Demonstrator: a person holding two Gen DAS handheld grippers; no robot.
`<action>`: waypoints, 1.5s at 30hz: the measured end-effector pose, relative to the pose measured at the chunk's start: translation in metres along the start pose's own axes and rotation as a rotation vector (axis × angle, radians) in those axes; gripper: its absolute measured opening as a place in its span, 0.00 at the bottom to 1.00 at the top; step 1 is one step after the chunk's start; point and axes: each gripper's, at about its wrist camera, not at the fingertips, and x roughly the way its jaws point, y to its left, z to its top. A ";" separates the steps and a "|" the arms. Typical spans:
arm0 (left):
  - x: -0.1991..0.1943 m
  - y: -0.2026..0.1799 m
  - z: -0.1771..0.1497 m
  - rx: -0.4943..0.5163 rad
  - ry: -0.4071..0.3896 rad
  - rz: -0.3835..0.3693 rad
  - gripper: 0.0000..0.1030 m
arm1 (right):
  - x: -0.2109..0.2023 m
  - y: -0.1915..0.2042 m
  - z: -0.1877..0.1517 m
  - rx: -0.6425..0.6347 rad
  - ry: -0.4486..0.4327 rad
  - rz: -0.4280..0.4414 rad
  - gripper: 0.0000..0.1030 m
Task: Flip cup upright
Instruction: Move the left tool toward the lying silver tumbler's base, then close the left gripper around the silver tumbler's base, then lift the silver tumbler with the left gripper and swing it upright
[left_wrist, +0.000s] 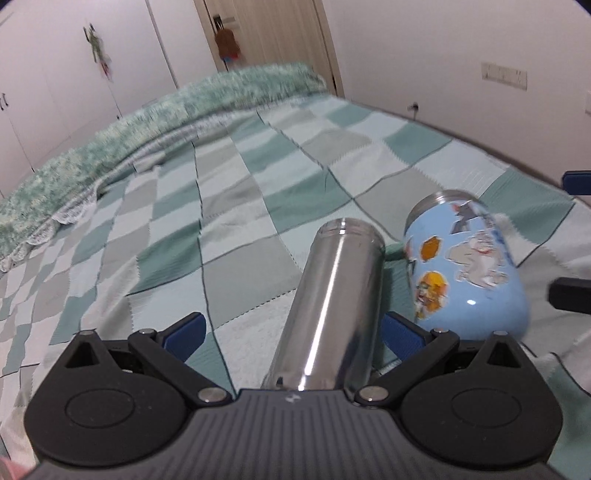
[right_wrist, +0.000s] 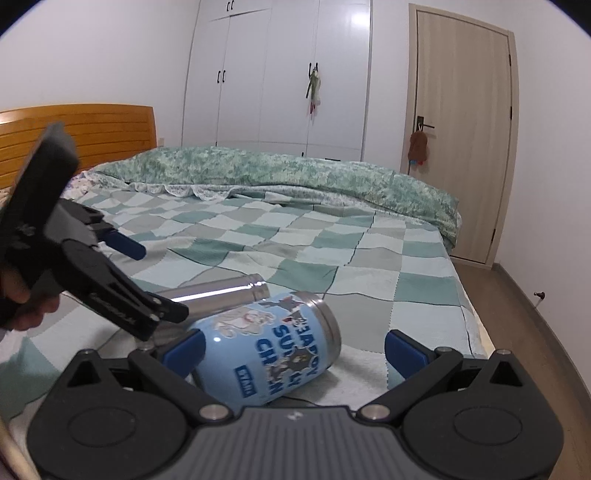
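Observation:
A plain steel cup (left_wrist: 328, 310) lies on its side on the checked bedspread, its mouth pointing away. My left gripper (left_wrist: 291, 328) is open, its blue-padded jaws either side of that cup without touching. A light blue cartoon cup (left_wrist: 465, 266) lies on its side just right of it. In the right wrist view the blue cup (right_wrist: 269, 354) lies between my right gripper's open jaws (right_wrist: 293, 350), against the left pad. The steel cup (right_wrist: 221, 293) lies behind it, with the left gripper (right_wrist: 122, 280) over it.
The bed's checked green and white spread (right_wrist: 332, 251) stretches ahead, with a rumpled green quilt (right_wrist: 295, 173) along its far side. A wooden headboard (right_wrist: 96, 129) stands at the left, and white wardrobes (right_wrist: 277, 74) and a door (right_wrist: 461, 129) behind. The bed's right edge (right_wrist: 472, 306) drops to the floor.

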 end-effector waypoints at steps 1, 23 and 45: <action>0.007 0.000 0.003 0.003 0.024 -0.001 1.00 | 0.002 -0.002 -0.001 0.002 0.003 0.004 1.00; 0.058 0.015 0.003 -0.072 0.201 -0.140 0.68 | 0.014 -0.003 -0.009 -0.014 0.023 0.040 1.00; -0.033 -0.009 -0.030 0.103 0.048 -0.007 0.62 | -0.030 0.035 -0.002 -0.039 0.000 0.046 1.00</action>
